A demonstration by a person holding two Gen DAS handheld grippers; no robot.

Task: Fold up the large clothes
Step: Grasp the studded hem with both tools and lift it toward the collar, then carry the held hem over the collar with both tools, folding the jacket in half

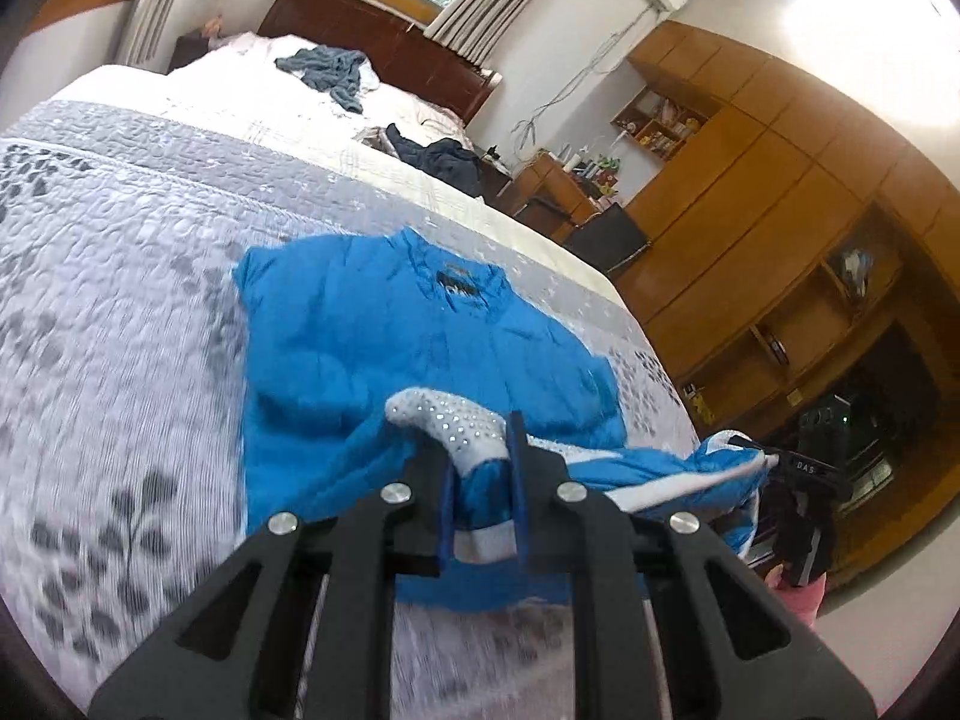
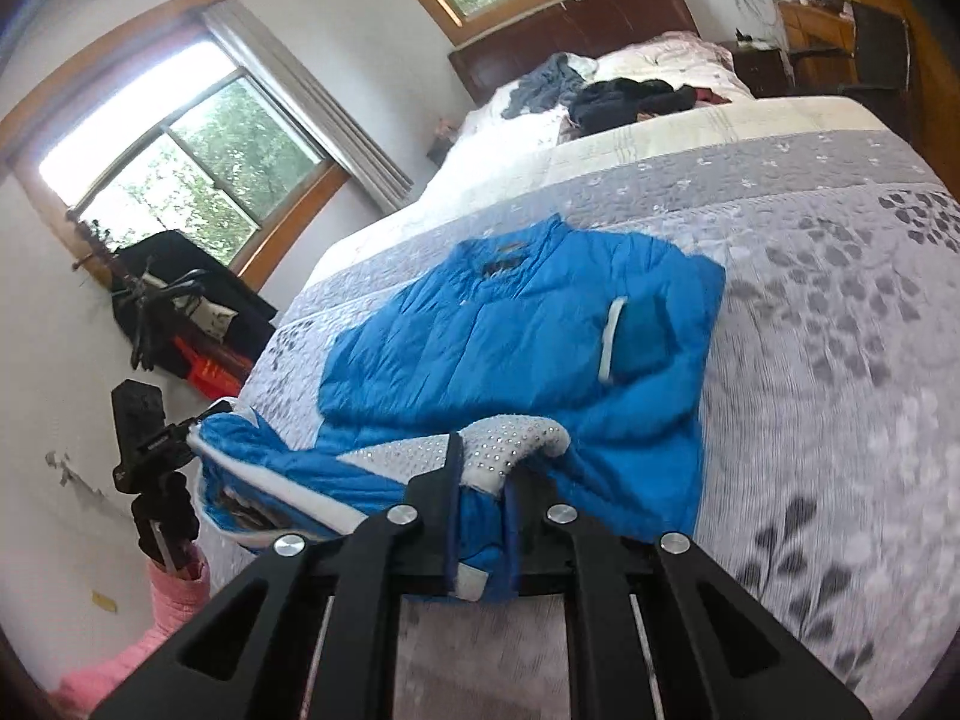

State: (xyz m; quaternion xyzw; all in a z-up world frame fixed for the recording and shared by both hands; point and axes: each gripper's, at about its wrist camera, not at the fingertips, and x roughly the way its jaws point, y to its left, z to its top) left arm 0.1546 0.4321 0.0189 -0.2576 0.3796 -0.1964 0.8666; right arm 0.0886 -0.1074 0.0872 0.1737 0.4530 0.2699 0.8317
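A: Start at the left of the left wrist view. What lies there?

B: The bed (image 1: 120, 276), under a grey and white quilt with dark leaf prints. In the middle of the frame the blue jacket (image 1: 384, 330) lies spread on that quilt, collar toward the upper part of the frame.

A: And the left tool (image 1: 483, 480)?

B: Low in the centre. It is clenched on the jacket's hem, with blue cloth and a white studded patch bunched between the blue pads. The hem is lifted off the quilt there.

A: Further right?

B: The hem runs to the lower right, where the right tool (image 1: 774, 459) pinches its other end. Behind it stand wooden cabinets (image 1: 780, 180). At the headboard end, upper centre, a grey garment (image 1: 330, 72) and a dark garment (image 1: 444, 159) lie on the bed.

A: Now the right wrist view, same order.

B: A window (image 2: 180, 162) fills the upper left. Below it, at the left edge, the left tool (image 2: 192, 426) holds one end of the hem. The jacket (image 2: 540, 324) lies in the centre, a white-edged pocket on its right half. The right tool (image 2: 483, 480), low centre, grips blue cloth and the studded patch. Quilt fills the right side.
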